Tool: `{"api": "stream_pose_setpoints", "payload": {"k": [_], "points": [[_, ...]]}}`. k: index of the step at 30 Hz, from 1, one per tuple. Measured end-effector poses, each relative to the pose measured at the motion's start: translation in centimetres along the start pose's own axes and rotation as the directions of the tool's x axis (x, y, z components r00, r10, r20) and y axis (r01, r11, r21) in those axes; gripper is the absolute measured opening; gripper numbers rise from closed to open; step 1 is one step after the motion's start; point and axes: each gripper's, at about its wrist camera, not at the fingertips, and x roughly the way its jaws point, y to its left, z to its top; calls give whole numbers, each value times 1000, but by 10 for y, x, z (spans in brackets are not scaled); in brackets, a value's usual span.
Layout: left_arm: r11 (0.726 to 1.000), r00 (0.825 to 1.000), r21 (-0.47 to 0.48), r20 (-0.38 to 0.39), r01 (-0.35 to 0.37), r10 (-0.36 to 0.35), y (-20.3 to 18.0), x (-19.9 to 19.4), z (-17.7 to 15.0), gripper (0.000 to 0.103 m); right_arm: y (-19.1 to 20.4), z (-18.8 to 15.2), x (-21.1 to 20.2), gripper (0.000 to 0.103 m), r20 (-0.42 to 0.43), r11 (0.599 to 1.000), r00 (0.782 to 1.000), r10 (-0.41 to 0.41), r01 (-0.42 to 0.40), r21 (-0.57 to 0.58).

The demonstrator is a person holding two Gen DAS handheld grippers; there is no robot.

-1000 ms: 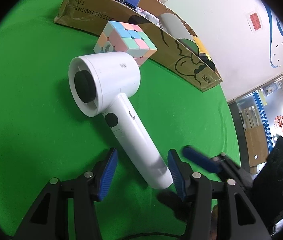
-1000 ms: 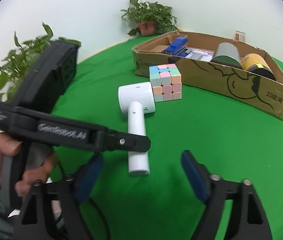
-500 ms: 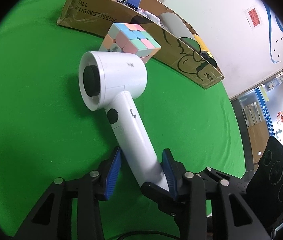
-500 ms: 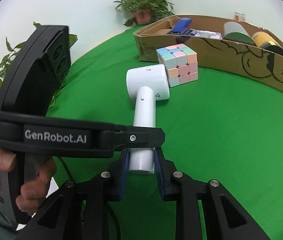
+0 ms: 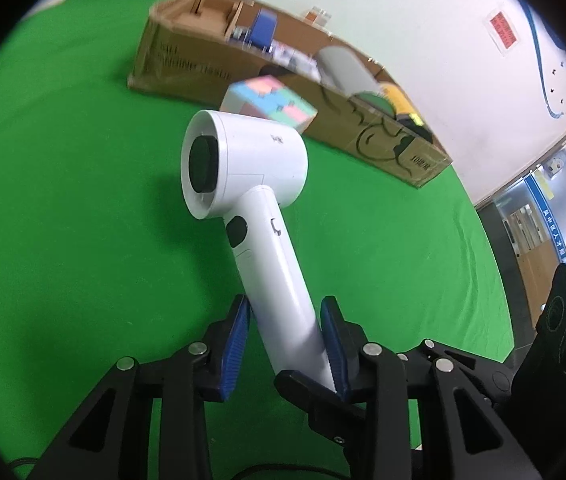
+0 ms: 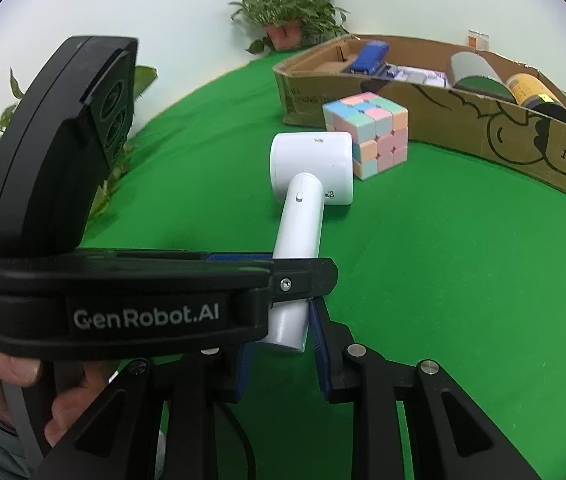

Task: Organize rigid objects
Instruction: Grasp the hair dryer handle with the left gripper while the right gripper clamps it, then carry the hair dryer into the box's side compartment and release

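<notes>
Risked the white hair dryer [image 5: 255,216], pinched by its handle end between both the left gripper [image 5: 285,344] and right gripper [image 6: 279,344], head-heavy ahead, tipping onto the cube [image 6: 367,134] just beyond.

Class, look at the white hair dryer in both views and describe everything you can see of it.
The white hair dryer looks like smooth glossy plastic: a short barrel head with a dark round centre at one end, and a long cylindrical handle carrying a dark button and a small switch. The handle's lower end sits between the blue pads of both the left hand-held gripper and the right hand-held gripper. The head points toward the pastel cube, over the green cloth.
</notes>
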Motion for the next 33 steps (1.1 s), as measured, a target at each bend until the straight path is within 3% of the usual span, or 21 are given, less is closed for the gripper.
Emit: {"api": "stream_pose_setpoints", "payload": {"k": [7,16,25,33], "points": [[999,997,48,83,0,-4,-15,-26,23,35,10,20,-23,24,109,1000,994,-7,10,-30],[987,991,155,125,33,-53,-42,-22,86,34,-2,72,-42,24,208,995,974,-93,97,-7],[976,990,213,118,50,-76,-51,-5,142,34,-31,125,-36,24,232,990,962,-141,137,34],[977,988,210,137,44,-74,-35,-4,183,34,-40,176,-15,24,243,991,960,-137,133,35]]}}
